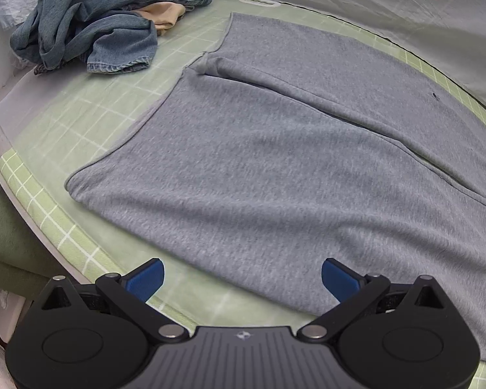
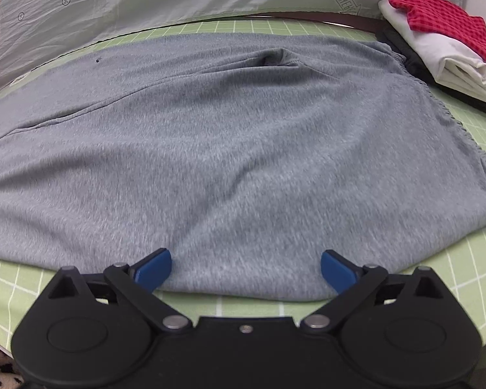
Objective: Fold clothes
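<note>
Both grippers – left [image 1: 242, 278], right [image 2: 245, 271] – agape over grey pants [image 1: 275, 162]; jeans heap [image 1: 90, 26] in left view only, folded stack [image 2: 444, 48] right only.

Both grippers are matte black — left gripper [image 1: 242, 278] with a ribbed grey plate, right gripper [image 2: 246, 270] plain — with blue pads [image 1: 147, 279] and silver pivot screws [image 2: 177, 321].

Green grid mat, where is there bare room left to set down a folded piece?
Bare mat lies between the jeans pile and the grey trousers' leg ends, plus the near strip by the left gripper. The folded stack crowds the waistband end.
</note>
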Available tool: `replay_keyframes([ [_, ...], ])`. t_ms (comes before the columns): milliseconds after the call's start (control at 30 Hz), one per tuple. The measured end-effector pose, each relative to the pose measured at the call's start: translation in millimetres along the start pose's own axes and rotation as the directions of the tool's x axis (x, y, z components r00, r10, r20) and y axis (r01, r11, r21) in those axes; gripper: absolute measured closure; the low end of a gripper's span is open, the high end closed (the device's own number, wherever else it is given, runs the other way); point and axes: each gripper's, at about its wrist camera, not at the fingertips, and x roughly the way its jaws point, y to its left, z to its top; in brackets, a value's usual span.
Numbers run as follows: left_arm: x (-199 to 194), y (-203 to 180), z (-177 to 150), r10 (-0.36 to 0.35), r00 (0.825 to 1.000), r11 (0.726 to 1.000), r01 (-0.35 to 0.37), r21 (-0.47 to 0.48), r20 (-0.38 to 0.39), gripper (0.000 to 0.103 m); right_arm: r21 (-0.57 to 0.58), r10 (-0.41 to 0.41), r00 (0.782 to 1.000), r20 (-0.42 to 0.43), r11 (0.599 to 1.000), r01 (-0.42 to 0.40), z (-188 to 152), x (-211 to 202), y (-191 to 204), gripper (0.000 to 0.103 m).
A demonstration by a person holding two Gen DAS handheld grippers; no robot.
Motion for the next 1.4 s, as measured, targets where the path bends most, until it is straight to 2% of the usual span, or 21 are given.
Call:
replay_keyframes([
  [133, 1, 34, 3, -0.053, 0.999, 0.994, 0.053, -0.097, 0.008, 0.002, 0.046, -0.028, 1.0, -0.013, 0.999, 0.028, -6, -3, 7, 0.001],
  [300, 4, 69, 10, -0.112, 0.993, 0.967, 0.119, -0.224, 0.044, 0.004, 0.085, -0.057, 0.998, -0.027, 0.995, 0.059, -10, -6, 17, 0.0],
  [600, 23, 108, 21, -0.215, 0.975, 0.916, 0.222, -0.335, 0.057, 0.029, 0.173, -0.102, 0.994, -0.042, 0.979, 0.107, -10, -6, 27, 0.0],
  [667, 25, 111, 24, -0.254, 0.965, 0.904, 0.261, -0.338, 0.067, 0.041, 0.192, -0.113, 0.993, -0.046, 0.974, 0.12, -10, -6, 29, 0.0],
  [867, 32, 126, 31, -0.319, 0.943, 0.859, 0.328, -0.393, 0.091, 0.05, 0.23, -0.137, 0.989, -0.049, 0.962, 0.144, -12, -7, 34, 0.0],
  [1000, 37, 135, 33, -0.353, 0.928, 0.817, 0.368, -0.443, 0.119, 0.052, 0.244, -0.147, 0.988, -0.051, 0.957, 0.155, -12, -7, 36, 0.0],
  [1133, 40, 140, 35, -0.373, 0.918, 0.782, 0.39, -0.486, 0.137, 0.05, 0.256, -0.147, 0.988, -0.052, 0.954, 0.156, -12, -7, 36, 0.0],
  [1200, 40, 139, 35, -0.37, 0.92, 0.783, 0.384, -0.49, 0.13, 0.05, 0.269, -0.142, 0.989, -0.052, 0.951, 0.151, -12, -8, 34, 0.0],
  [1300, 37, 140, 36, -0.344, 0.933, 0.794, 0.348, -0.499, 0.103, 0.049, 0.293, -0.13, 0.99, -0.048, 0.946, 0.139, -13, -10, 32, 0.0],
  [1400, 32, 150, 30, -0.32, 0.942, 0.78, 0.325, -0.536, 0.105, 0.045, 0.291, -0.131, 0.99, -0.05, 0.946, 0.14, -12, -10, 31, 0.0],
])
